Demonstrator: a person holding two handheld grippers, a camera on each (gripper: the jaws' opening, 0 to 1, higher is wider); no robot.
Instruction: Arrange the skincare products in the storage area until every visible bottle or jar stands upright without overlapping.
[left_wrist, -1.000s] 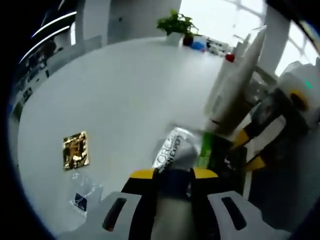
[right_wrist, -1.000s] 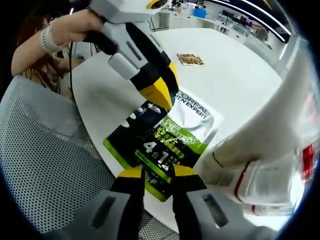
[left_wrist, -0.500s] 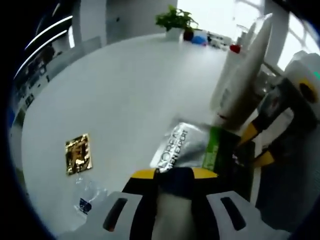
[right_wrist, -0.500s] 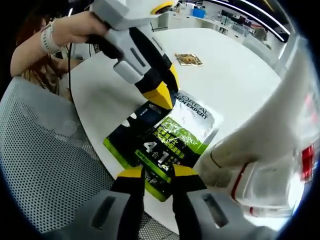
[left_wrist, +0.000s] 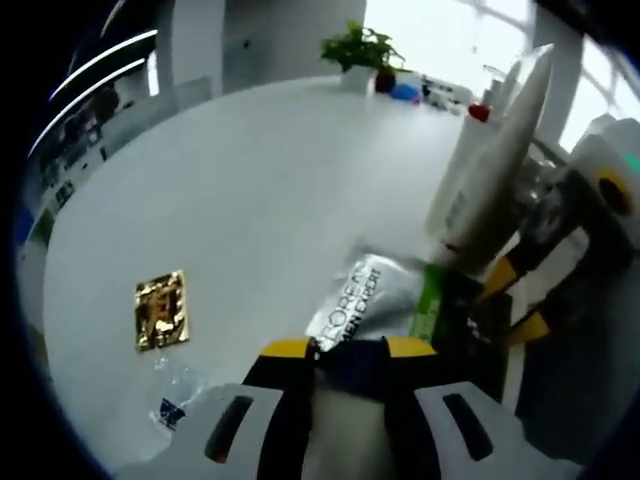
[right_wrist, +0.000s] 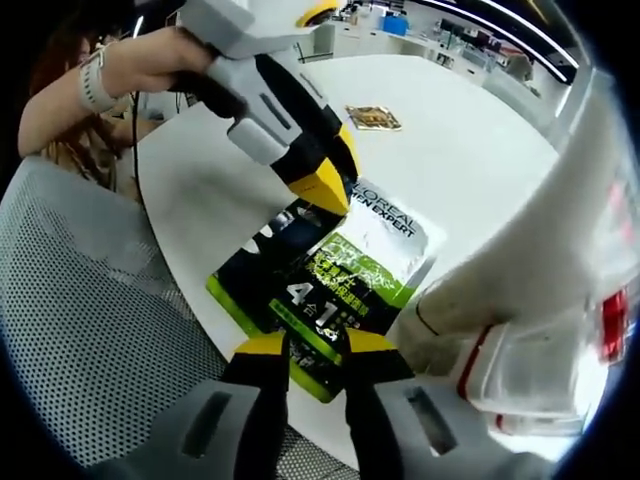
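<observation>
We take the flat sachet (right_wrist: 335, 275) as our landmark: a glossy foil pouch, silver at one end, dark with a lime-green band at the other, lying at the edge of the smooth white round counter (right_wrist: 470, 150). In the right gripper view, our right claw (right_wrist: 317, 350) closes its yellow-tipped jaws narrowly over the sachet's near dark-green edge, pinching it. From the far side of the sachet our left claw (right_wrist: 325, 185) comes down, its yellow tips meeting on the silver end; a hand (right_wrist: 150, 60) with a wrist strap holds that tool. Just beside the sachet, on its right, a soft white plastic tube (right_wrist: 530, 290) with a red stripe lies close, blurred.

In the left gripper view, our left claw (left_wrist: 348, 350) has the sachet (left_wrist: 375, 305) between its tips, gripping the silver end. The white tube (left_wrist: 490, 170) stands tapering upward beyond the sachet, and the right claw (left_wrist: 510, 300) reaches in from the right. Well apart from the sachet, a crinkled gold foil packet (left_wrist: 161, 310) lies flat, with a clear wrapper (left_wrist: 165, 390) near it. A leafy potted plant (left_wrist: 360, 50) sits at the counter's far edge.
</observation>
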